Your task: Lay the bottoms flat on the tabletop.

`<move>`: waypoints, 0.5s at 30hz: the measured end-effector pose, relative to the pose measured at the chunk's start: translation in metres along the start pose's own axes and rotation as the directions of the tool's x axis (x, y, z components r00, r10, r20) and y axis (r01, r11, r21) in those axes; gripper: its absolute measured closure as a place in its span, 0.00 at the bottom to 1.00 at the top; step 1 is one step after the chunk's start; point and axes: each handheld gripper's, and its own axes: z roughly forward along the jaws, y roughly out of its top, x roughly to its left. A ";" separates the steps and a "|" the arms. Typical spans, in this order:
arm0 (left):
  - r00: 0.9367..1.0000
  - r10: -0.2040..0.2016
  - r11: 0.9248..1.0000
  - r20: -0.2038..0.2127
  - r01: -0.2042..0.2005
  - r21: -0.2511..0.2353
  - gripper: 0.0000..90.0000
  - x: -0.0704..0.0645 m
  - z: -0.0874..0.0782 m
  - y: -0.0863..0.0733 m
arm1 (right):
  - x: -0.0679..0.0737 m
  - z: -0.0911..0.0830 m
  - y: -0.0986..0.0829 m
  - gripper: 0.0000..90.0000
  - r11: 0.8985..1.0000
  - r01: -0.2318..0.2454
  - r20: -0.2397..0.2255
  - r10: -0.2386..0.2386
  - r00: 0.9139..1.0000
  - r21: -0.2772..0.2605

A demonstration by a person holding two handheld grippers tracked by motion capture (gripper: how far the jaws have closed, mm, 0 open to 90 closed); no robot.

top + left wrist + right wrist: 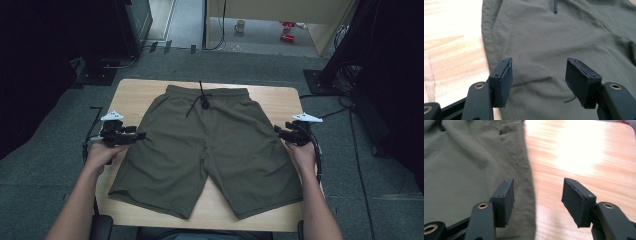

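Looks like a lab or studio: grey carpet floor [45,165], black curtains [35,65] either side, cables [350,107] trailing past stand bases, one small wooden counter [131,95].

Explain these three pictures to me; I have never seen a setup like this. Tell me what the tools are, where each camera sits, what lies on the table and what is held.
A person sits at a wooden table and holds a hand tool in each hand: the left gripper and the right gripper. Each has two black jaws that pinch.

The high view looks down from above the person. The other two pictures come from small cameras riding on the grippers, looking along their jaws.

A pair of olive-green shorts lies spread flat, waistband away from the person, with a dark drawstring.

Nothing is held. Both grippers stand open: the left one over the shorts' left edge, the right one straddling the right edge, with one jaw over cloth and one over wood.
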 end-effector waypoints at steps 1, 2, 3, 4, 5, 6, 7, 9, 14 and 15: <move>1.000 -0.002 1.000 -0.001 0.002 -0.003 0.43 0.002 0.002 0.001 | 0.000 0.000 0.000 0.48 1.000 0.000 0.000 0.000 1.000 0.000; 1.000 -0.003 1.000 -0.001 0.003 -0.001 0.43 0.005 0.004 0.002 | -0.005 0.000 -0.002 0.48 1.000 -0.006 0.008 0.006 1.000 0.007; 1.000 0.000 1.000 -0.008 0.000 0.004 0.43 0.007 0.007 0.003 | -0.005 0.000 -0.002 0.48 1.000 -0.006 0.008 0.006 1.000 0.007; 1.000 0.008 1.000 -0.028 -0.008 0.018 0.43 0.012 0.012 0.005 | -0.010 0.000 -0.004 0.48 1.000 -0.009 0.019 0.009 1.000 0.014; 0.999 0.002 1.000 -0.037 -0.002 0.016 0.42 0.015 0.014 0.005 | -0.012 0.000 -0.006 0.48 1.000 -0.010 0.024 0.010 1.000 0.014; 0.999 0.000 1.000 -0.045 0.001 0.017 0.42 0.017 0.015 0.006 | -0.015 0.000 -0.007 0.48 1.000 -0.016 0.028 0.016 0.999 0.015; 0.999 -0.003 1.000 -0.053 0.004 0.014 0.42 0.020 0.016 0.006 | -0.017 0.000 -0.008 0.48 1.000 -0.026 0.029 0.026 0.999 0.017; 0.998 0.004 1.000 -0.065 -0.004 0.001 0.42 0.024 0.017 0.005 | -0.023 0.000 -0.010 0.48 0.999 -0.041 0.036 0.040 0.999 0.018; 0.995 0.002 1.000 -0.100 -0.002 -0.002 0.42 0.036 0.021 0.003 | -0.033 0.003 -0.016 0.48 0.997 -0.069 0.056 0.067 0.996 0.043; 0.995 0.002 1.000 -0.105 -0.003 -0.005 0.43 0.038 0.021 0.002 | -0.033 0.004 -0.017 0.48 0.996 -0.075 0.056 0.072 0.996 0.054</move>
